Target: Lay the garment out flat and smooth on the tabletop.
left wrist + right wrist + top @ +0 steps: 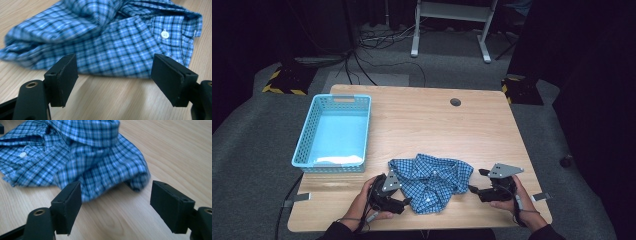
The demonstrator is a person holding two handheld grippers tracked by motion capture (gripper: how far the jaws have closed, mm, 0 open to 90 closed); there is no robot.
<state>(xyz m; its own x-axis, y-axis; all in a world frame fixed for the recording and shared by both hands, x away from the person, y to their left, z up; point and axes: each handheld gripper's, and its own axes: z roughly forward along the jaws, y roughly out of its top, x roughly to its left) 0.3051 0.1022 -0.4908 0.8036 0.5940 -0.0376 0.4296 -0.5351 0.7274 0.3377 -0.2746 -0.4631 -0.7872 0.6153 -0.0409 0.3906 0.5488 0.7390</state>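
A crumpled blue checked shirt (432, 180) lies on the wooden table (422, 125) near the front edge. My left gripper (406, 203) sits at the shirt's left edge, held by a hand, jaws open. In the left gripper view the shirt (107, 42) with a white button lies just beyond the open left gripper (113, 80), nothing between the pads. My right gripper (473, 190) is at the shirt's right edge, open. In the right gripper view the shirt (82, 157) lies just ahead of the open right gripper (115, 206), apart from it.
A light blue plastic basket (333, 132) stands at the table's left side, with something pale at its near end. A round cable hole (455, 102) is at the back. Cables and a white frame stand on the floor beyond the table.
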